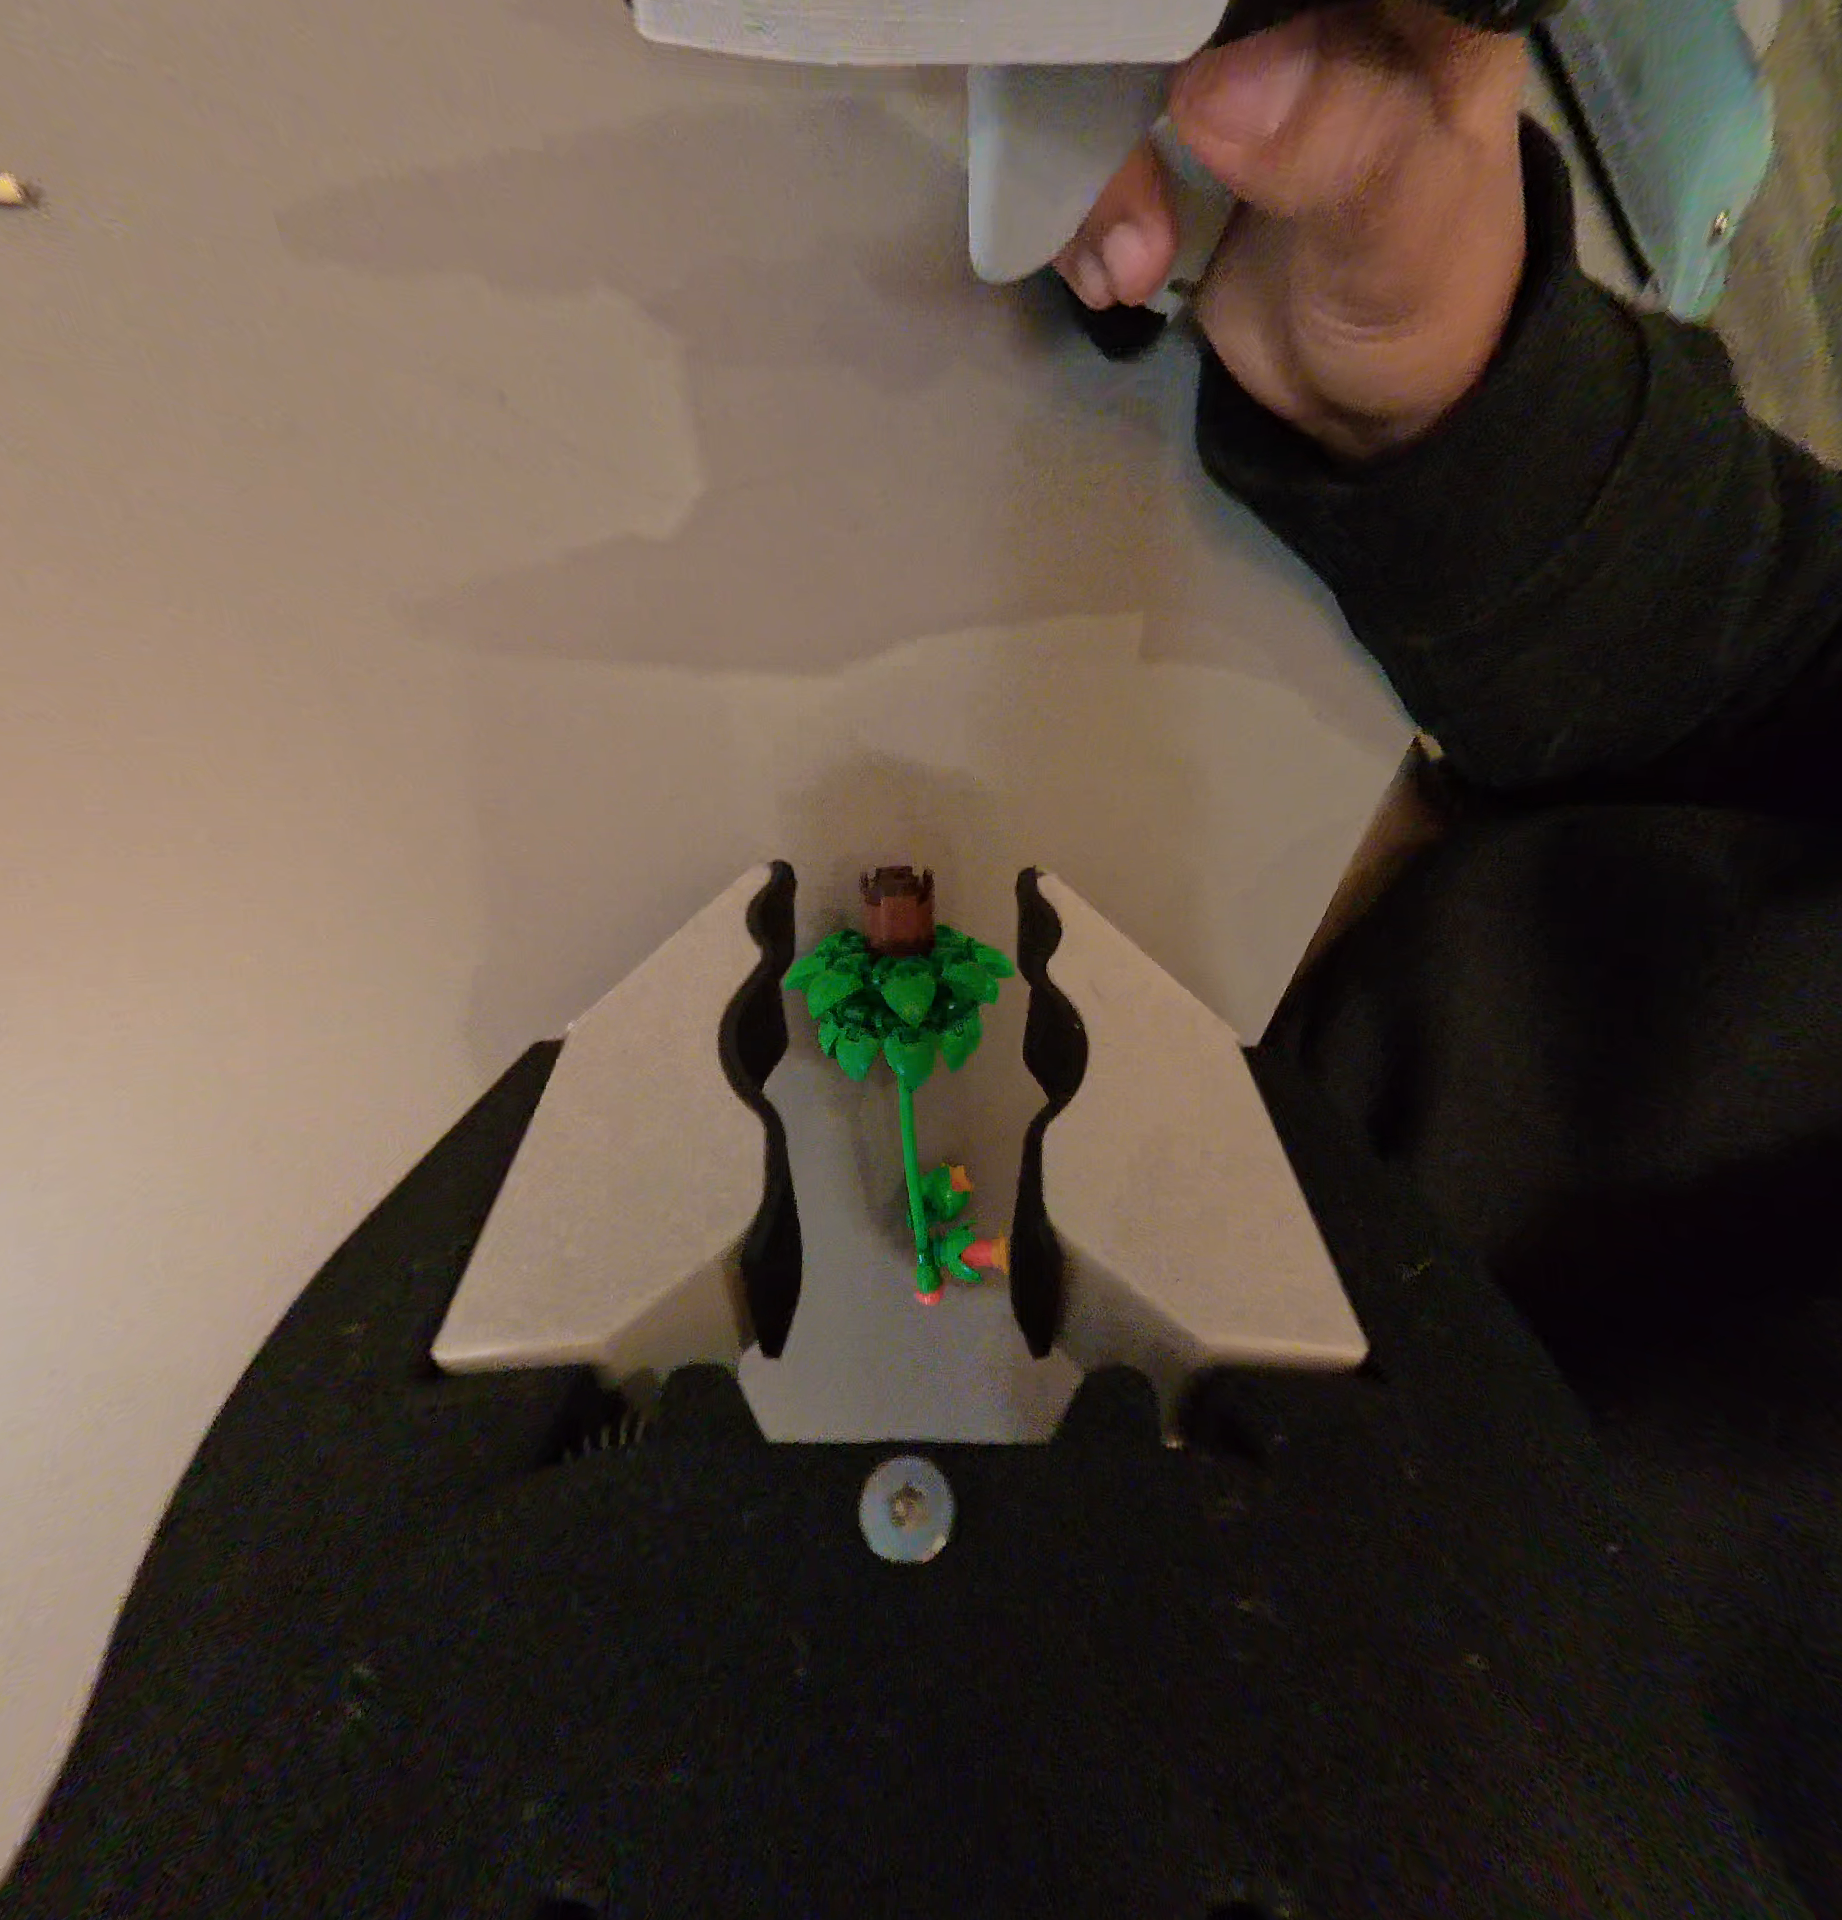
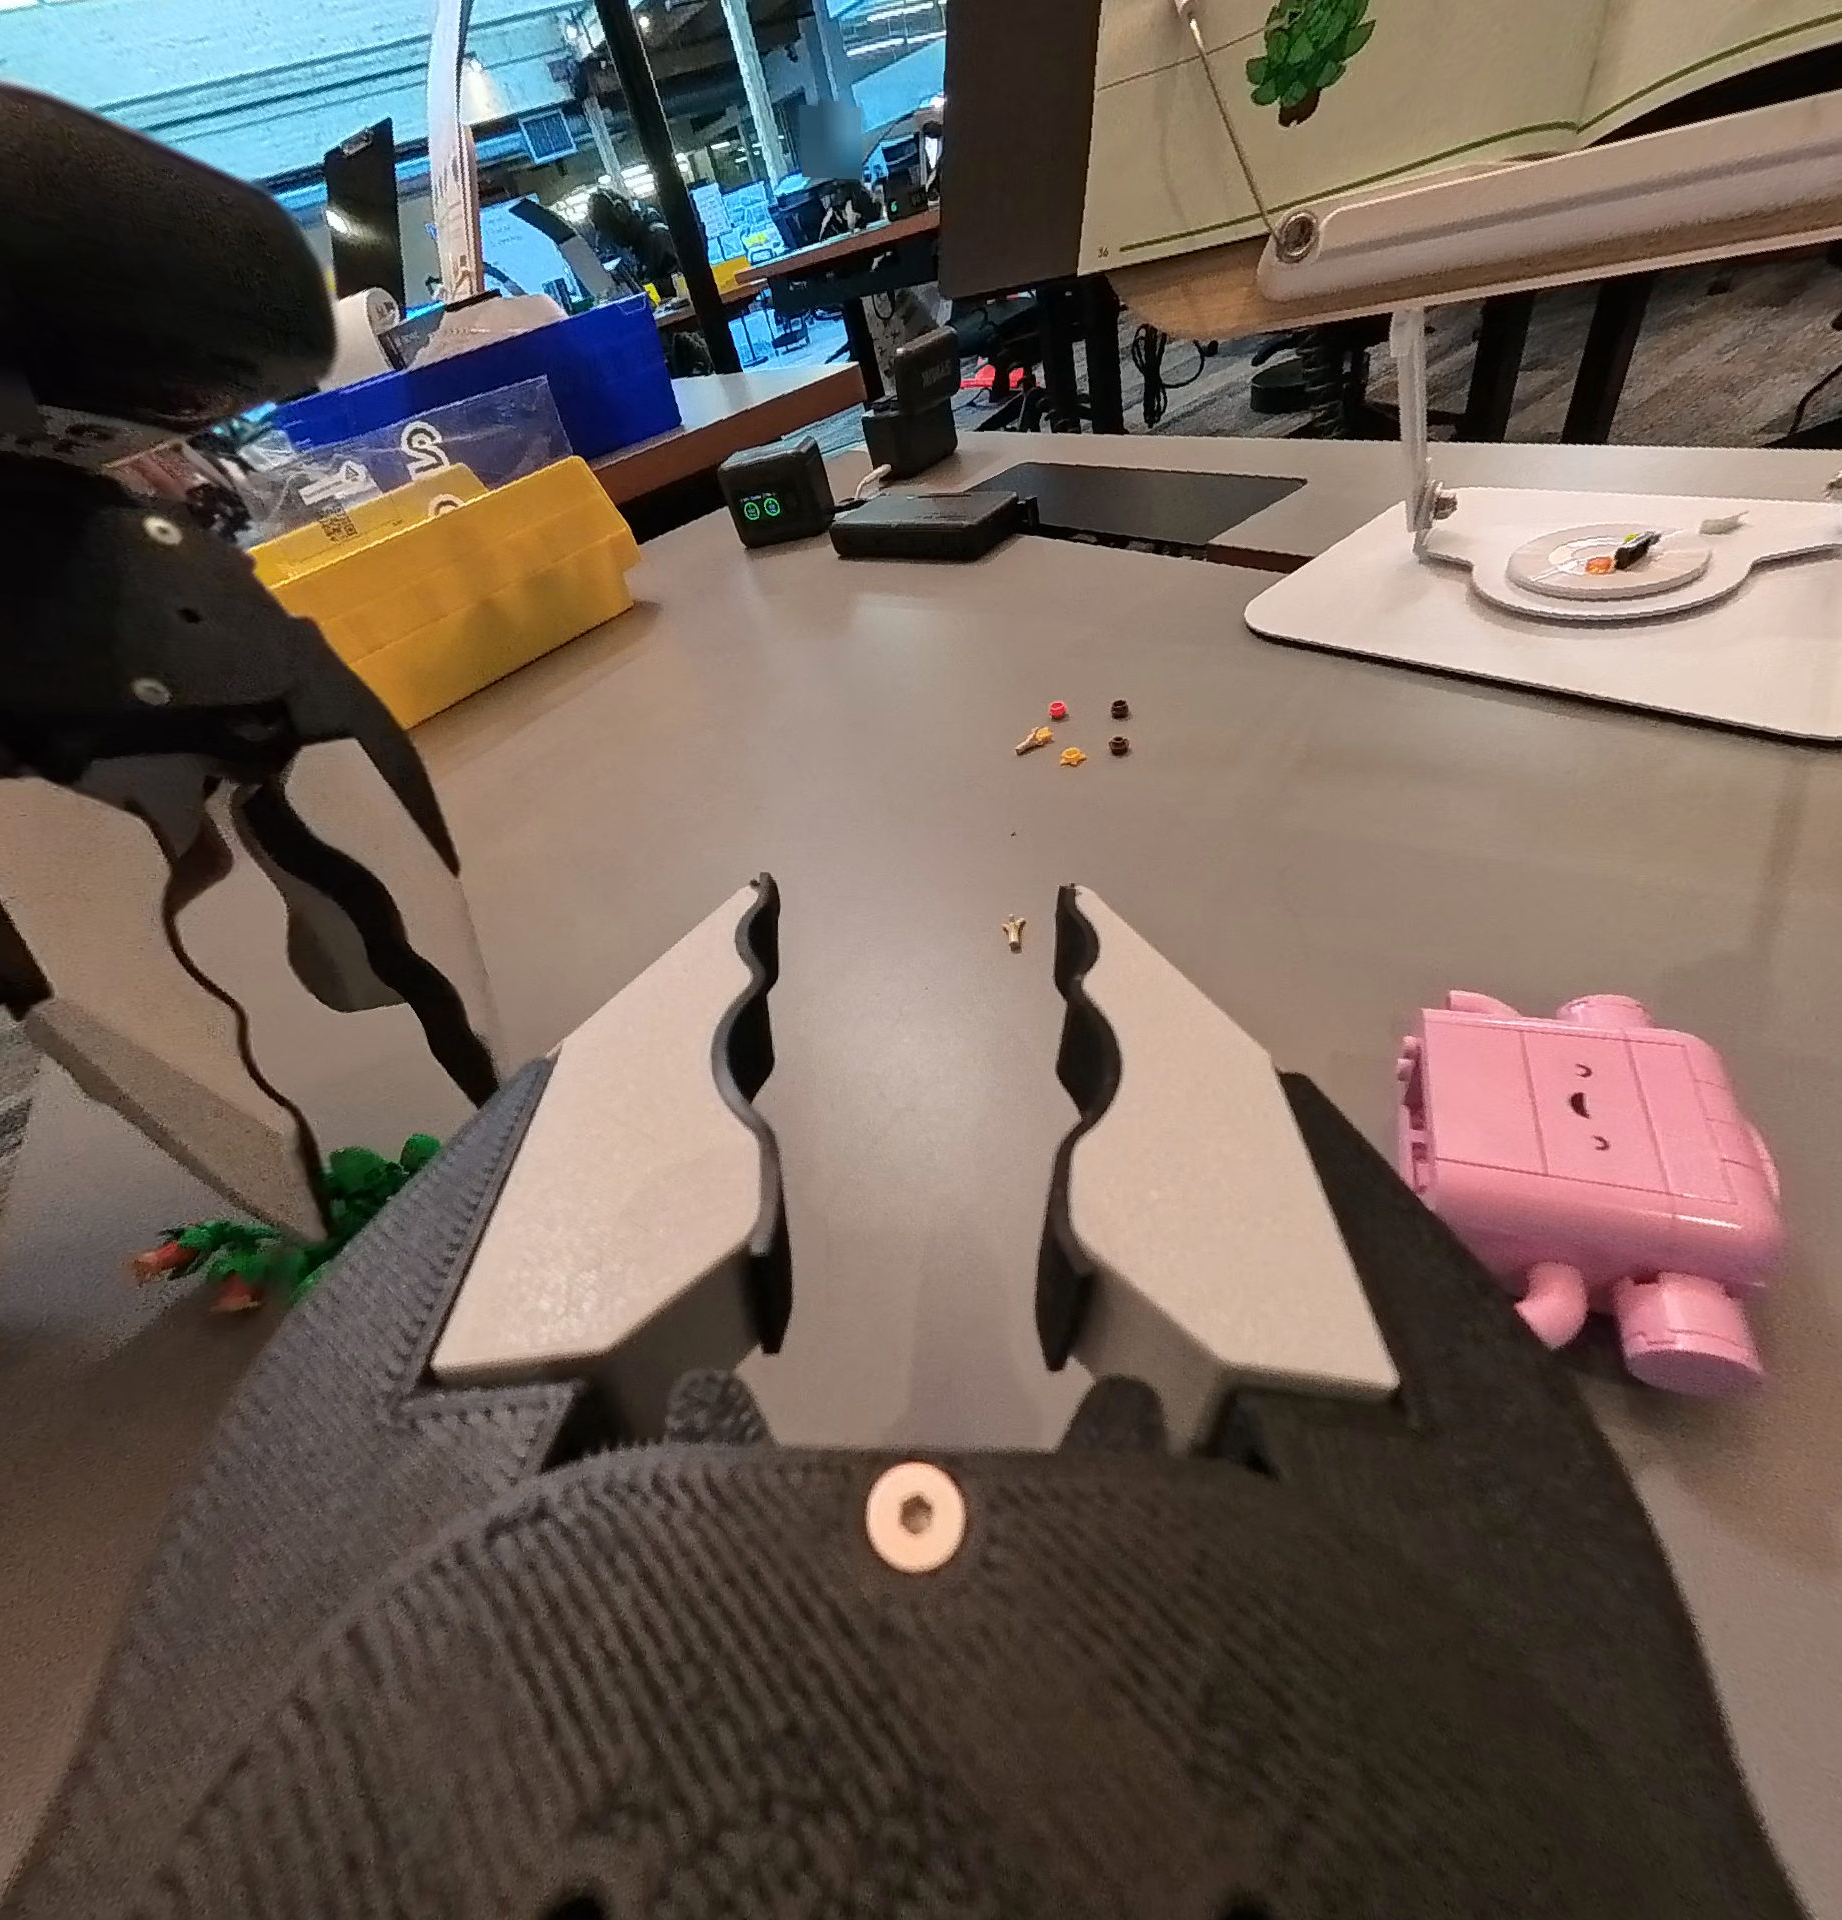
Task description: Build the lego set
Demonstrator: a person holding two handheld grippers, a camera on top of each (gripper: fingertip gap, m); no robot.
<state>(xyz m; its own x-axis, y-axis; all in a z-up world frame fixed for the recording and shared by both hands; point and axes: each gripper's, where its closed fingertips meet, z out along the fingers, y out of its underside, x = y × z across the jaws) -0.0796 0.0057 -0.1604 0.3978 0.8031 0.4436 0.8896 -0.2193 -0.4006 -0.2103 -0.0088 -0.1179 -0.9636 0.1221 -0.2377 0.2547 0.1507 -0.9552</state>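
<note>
The green lego plant (image 1: 901, 1049) lies flat on the grey tabletop (image 1: 325, 623), and everything else here is best placed from it. The left claw (image 1: 904, 914) hangs over the plant with its jaws spread to either side, the leafy head and thin stem in the gap and no pad clearly touching, so it is released, holding nothing. At the plant's far end sits a small brown crown piece (image 1: 898, 909); at its near end two little green buds with orange-pink tips branch off beside the stem. The right claw (image 2: 912, 899) is also released and empty, just to the right of the plant, with a pink lego figure (image 2: 1582, 1174) lying farther right still. Well beyond the plant, a tan twig piece (image 2: 1012, 930) and a scatter of small loose pieces (image 2: 1088, 727) wait on the tabletop. The plant looks light and hard but delicate: the stem is slender and the leaves and buds would likely pop off under a squeeze. Gripping across the stiffer brown base under the leaves seems safest, with gentle closure.
</note>
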